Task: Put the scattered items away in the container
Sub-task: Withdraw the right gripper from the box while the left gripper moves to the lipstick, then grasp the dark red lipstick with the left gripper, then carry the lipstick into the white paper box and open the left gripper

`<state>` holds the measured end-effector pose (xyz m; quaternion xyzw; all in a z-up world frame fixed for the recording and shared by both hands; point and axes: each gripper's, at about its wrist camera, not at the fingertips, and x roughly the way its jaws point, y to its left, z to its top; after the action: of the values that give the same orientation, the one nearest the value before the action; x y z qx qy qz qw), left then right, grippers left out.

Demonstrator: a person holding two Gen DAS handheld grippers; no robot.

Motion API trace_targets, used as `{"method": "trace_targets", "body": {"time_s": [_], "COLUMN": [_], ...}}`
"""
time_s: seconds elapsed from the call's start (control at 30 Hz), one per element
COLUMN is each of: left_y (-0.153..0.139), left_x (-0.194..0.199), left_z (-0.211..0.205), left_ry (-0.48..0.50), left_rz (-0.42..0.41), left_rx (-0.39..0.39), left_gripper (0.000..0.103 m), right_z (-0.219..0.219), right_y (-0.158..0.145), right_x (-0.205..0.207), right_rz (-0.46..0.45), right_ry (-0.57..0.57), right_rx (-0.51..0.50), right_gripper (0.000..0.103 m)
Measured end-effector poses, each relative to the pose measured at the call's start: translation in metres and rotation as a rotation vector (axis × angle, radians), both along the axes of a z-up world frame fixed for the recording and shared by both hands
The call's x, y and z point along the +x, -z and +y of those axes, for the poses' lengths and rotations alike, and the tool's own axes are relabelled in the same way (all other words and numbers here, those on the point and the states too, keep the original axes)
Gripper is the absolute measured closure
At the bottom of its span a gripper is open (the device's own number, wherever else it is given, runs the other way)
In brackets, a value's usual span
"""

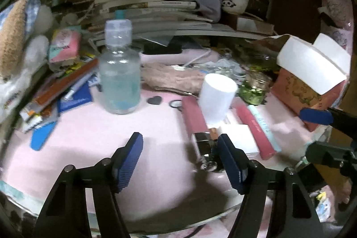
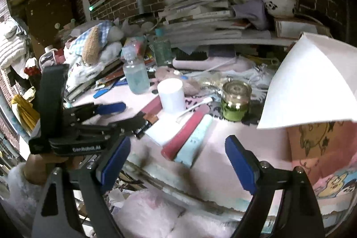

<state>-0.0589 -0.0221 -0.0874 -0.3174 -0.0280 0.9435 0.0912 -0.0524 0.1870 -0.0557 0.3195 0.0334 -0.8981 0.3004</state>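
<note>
Left gripper (image 1: 180, 144) wide, empty | white cup (image 1: 217, 97) ahead (bottle (image 1: 119, 73) left)

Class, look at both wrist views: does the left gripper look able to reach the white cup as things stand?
Probably yes. The left gripper stands open with nothing between its fingers, and the white cup sits upright just beyond, a pink tube beside it.
</note>
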Motion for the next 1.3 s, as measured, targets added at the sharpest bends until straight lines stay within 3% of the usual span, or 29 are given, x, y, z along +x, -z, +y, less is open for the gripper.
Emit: {"method": "trace_targets", "body": {"time_s": [0.27, 0.47, 0.63, 1.03, 1.3], "left_y": [0.006, 0.005, 0.004, -0.001, -0.028], "left_x": [-0.004, -0.019, -0.022, -0.023, -0.017], "left_z": [-0.002, 0.014, 0.024, 0.028, 0.028], "left_ry": [0.004, 0.081, 0.116, 0.099, 0.103], "left_rz": [-0.008, 0.006, 0.011, -0.008, 0.032], "left_rx": [-0.077, -0.100, -0.114, -0.120, -0.103], "left_gripper": [0.050, 0.074, 0.088, 0.091, 0.091], "right_z": [0.001, -0.001, 0.001, 0.002, 0.007], "right_y": [0.011, 0.016, 0.016, 0.021, 0.021], "right_x": [0.000, -0.004, -0.005, -0.006, -0.007], "right_rz": [-0.033, -0.056, -0.055, -0.030, 0.010], "right_ry": [-0.009, -0.012, -0.005, 0.049, 0.108], "right_rx": [0.003, 0.000, 0.003, 0.021, 0.024], "right_gripper": [0.018, 0.018, 0.018, 0.018, 0.018]}}
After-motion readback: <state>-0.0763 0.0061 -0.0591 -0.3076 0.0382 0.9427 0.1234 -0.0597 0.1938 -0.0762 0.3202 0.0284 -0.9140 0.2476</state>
